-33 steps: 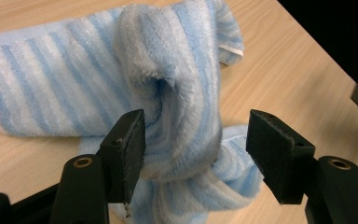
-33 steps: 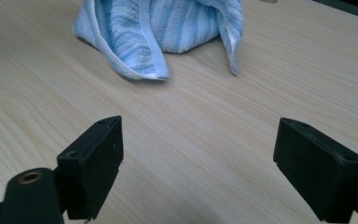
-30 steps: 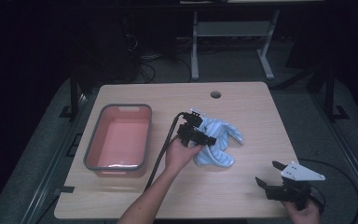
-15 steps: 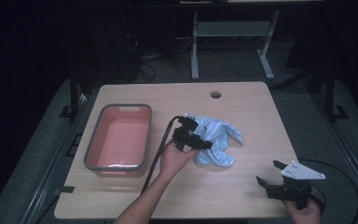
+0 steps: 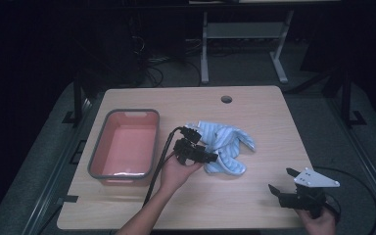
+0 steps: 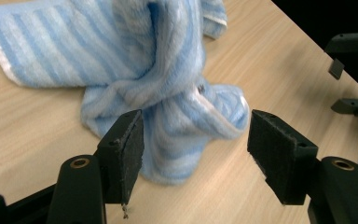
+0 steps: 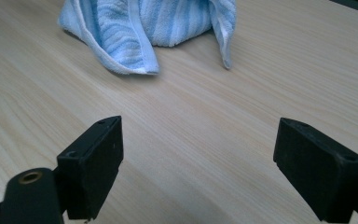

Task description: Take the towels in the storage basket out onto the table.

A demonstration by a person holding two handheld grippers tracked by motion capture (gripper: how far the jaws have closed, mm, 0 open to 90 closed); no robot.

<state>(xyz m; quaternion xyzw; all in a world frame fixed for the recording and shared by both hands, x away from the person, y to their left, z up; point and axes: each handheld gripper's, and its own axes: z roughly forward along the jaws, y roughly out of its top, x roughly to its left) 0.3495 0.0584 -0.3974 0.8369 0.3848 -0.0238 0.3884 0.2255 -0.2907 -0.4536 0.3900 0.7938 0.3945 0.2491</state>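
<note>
A blue-and-white striped towel (image 5: 225, 147) is lying crumpled near the middle of a wooden table (image 5: 254, 103). The left gripper (image 5: 214, 158) is being held low over the table by the person's left hand (image 5: 176, 171), and its tips are being pointed at the towel's near left edge. In the left gripper view, its jaws are being kept wide apart, with nothing clamped between them; a rumpled fold of the towel (image 6: 168, 93) is lying just ahead of the gap, closer to the left jaw than to the right one. Whether that jaw is touching the cloth cannot be told.

Behind the left gripper, on its far side from the towel, a grey tub (image 5: 98, 152) with a pink inside is standing on the table.

The right gripper (image 5: 281, 182) is being held by the right hand (image 5: 316, 223) near the table's front right corner, well apart from the towel. Its jaws are also being kept spread, and bare tabletop is being framed between them in the right gripper view, with the towel (image 7: 149, 28) lying farther ahead of them.
</note>
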